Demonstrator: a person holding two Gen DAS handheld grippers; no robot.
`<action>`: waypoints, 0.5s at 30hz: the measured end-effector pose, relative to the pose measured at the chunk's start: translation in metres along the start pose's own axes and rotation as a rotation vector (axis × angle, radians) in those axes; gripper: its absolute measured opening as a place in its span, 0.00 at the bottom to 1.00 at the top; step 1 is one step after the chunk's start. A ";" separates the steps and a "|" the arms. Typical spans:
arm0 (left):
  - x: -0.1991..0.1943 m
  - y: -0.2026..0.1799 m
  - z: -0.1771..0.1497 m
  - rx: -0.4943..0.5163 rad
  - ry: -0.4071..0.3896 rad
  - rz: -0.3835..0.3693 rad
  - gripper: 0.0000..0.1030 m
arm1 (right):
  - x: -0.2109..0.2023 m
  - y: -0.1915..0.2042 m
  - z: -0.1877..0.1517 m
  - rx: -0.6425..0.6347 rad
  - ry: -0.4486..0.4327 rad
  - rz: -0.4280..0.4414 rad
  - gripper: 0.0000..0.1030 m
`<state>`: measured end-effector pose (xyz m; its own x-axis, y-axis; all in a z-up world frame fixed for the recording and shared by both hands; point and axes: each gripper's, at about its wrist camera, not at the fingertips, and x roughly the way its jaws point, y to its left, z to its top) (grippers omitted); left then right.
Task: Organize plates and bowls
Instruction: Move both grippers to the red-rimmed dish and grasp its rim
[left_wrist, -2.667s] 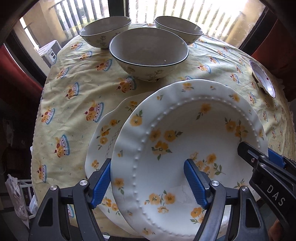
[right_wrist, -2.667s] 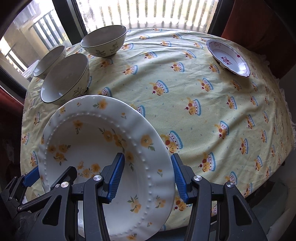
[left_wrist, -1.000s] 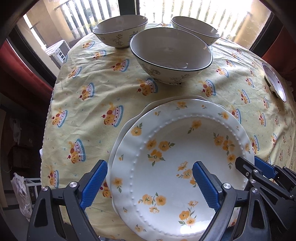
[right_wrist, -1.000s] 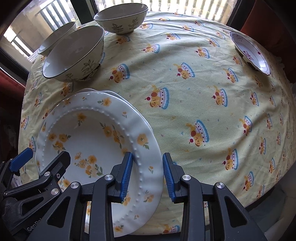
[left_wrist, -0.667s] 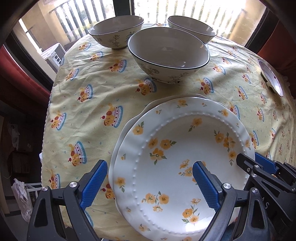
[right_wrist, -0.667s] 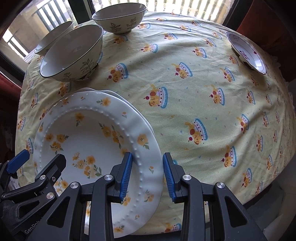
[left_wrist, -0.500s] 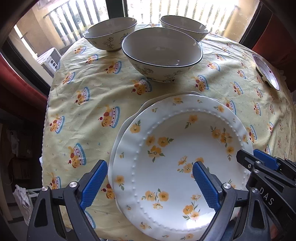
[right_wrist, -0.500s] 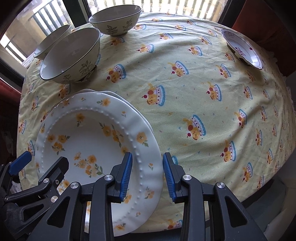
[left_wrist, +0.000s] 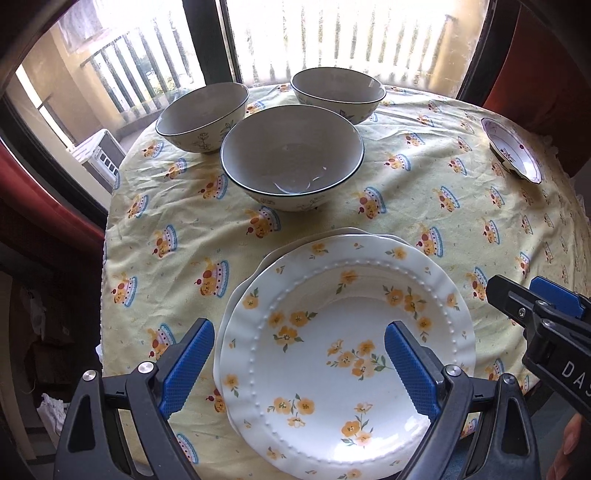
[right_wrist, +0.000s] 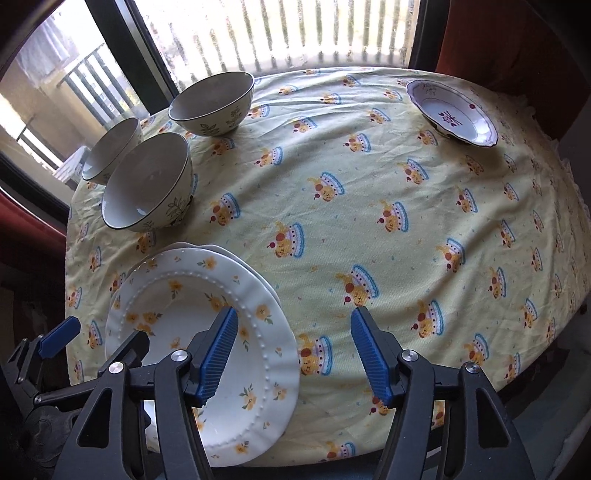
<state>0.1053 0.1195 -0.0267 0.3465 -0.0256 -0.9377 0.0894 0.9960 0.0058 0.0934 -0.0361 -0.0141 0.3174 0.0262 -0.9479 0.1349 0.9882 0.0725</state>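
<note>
Two yellow-flowered plates are stacked near the front edge of the table: the top plate lies nested on the lower plate, of which only a thin rim is seen behind and at the left. The table is covered by a yellow tablecloth printed with cake figures.

Three grey bowls are set toward the far left corner of the table, by the window. The nearest bowl stands just behind the stacked plates; the left bowl and the back bowl are placed behind it, close together, but contact between them cannot be told. A small purple-patterned dish is seen at the far right edge, well apart from everything else.

The left gripper is held over the plates with its jaws wide apart, the left blue pad over the cloth just left of the rim and the right pad over the plate's bowl; no pad is seen pressing on the plate. The right gripper is seen with its jaws opening, the plate's right rim lying beneath the gap between them; the left pad is over the plate, the right pad over bare cloth, and nothing is clamped.
</note>
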 end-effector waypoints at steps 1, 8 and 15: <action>-0.003 -0.004 0.002 -0.007 -0.009 -0.002 0.92 | -0.003 -0.001 0.003 -0.018 -0.013 0.012 0.65; -0.022 -0.040 0.016 -0.034 -0.066 0.020 0.92 | -0.013 -0.023 0.028 -0.101 -0.058 0.071 0.65; -0.029 -0.084 0.030 -0.106 -0.083 0.019 0.91 | -0.020 -0.053 0.054 -0.183 -0.060 0.102 0.65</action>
<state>0.1162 0.0343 0.0104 0.4233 -0.0090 -0.9059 -0.0156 0.9997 -0.0172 0.1306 -0.0973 0.0180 0.3765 0.1242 -0.9181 -0.0716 0.9919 0.1048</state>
